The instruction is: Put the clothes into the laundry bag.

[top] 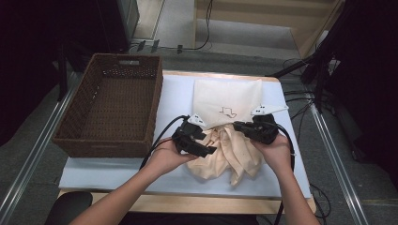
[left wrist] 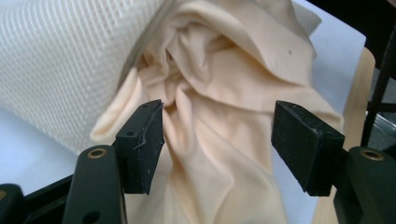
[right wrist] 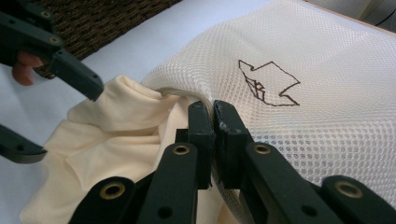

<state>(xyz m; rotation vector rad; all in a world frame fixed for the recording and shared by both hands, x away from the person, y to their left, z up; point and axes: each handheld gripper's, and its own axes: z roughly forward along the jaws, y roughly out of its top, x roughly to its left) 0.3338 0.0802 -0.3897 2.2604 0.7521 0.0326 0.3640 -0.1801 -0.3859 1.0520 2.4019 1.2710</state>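
The right gripper (right wrist: pixel 214 122), jaws pressed together, is pinching the mouth edge of the mesh bag (right wrist: pixel 327 93). The left gripper (left wrist: pixel 217 140), jaws spread, is straddling the cream cloth (left wrist: pixel 224 93). The cloth is lying on the table (top: pixel 112 173), mostly outside the bag; stuffing appears barely begun.

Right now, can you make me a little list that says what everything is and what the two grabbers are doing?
Work: stuffing a cream cloth into a white mesh bag
Left gripper: jaws open, cloth between them
Right gripper: jaws shut on the mesh bag's opening edge
Cloth: partly in the bag, most of it spilling out
Basket: brown wicker, left of the bag, empty
Surface: white-covered table
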